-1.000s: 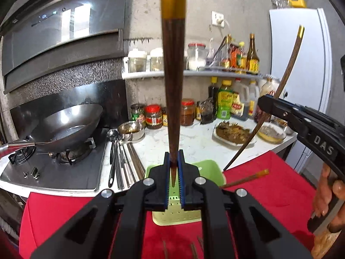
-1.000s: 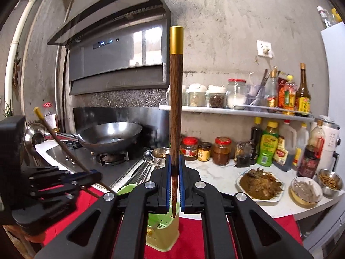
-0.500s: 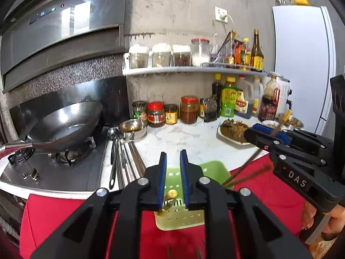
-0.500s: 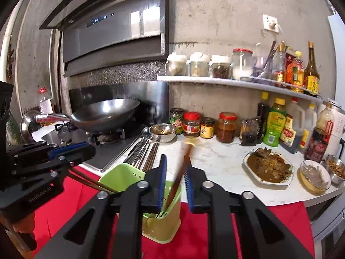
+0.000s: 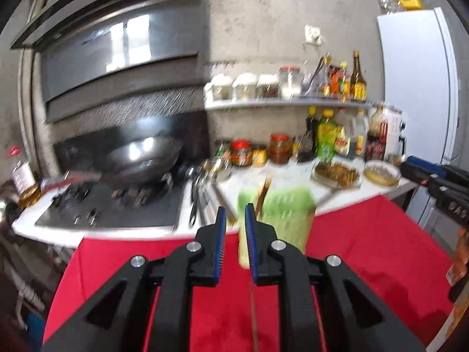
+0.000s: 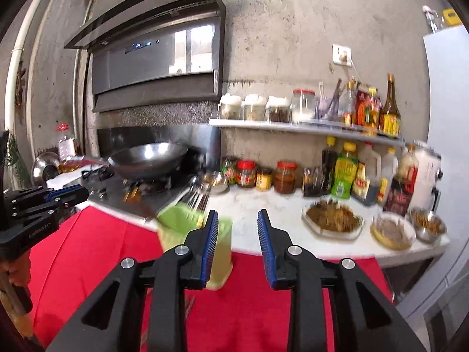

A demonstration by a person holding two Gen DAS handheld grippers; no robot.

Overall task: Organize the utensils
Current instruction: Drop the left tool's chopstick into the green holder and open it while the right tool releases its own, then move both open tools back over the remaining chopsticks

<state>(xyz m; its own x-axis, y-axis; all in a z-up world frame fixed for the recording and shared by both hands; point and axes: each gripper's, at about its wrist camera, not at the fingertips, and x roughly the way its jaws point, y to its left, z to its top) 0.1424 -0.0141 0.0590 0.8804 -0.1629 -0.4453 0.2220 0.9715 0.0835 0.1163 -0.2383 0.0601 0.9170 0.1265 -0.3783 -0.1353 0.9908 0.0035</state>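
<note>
Now both grippers are empty: a second ago each held a gold-capped chopstick upright, and half a second ago both were letting go over the green utensil holder (image 5: 281, 214). The left gripper (image 5: 234, 234) has its fingers a narrow gap apart with nothing between them; the right gripper (image 6: 238, 234) stands with its fingers wide. A dark chopstick (image 5: 262, 196) leans out of the holder's top in the left view, so that delivery looks finished, though blur hides how many sticks sit inside.

Both cameras have pulled back and up from the holder, which I read as the release step being over and the next pick-up due. A thin stick (image 5: 254, 316) lies on the red cloth (image 5: 366, 252) just below the left fingers and looks like a likely next item; the metal spoons (image 6: 196, 193) lie on the white surface (image 6: 263, 205) beside the stove.

The holder stands on the cloth close to the white surface's edge. Open cloth lies to either side of it, with the two grippers well apart, so there is room to swing down without clashing
</note>
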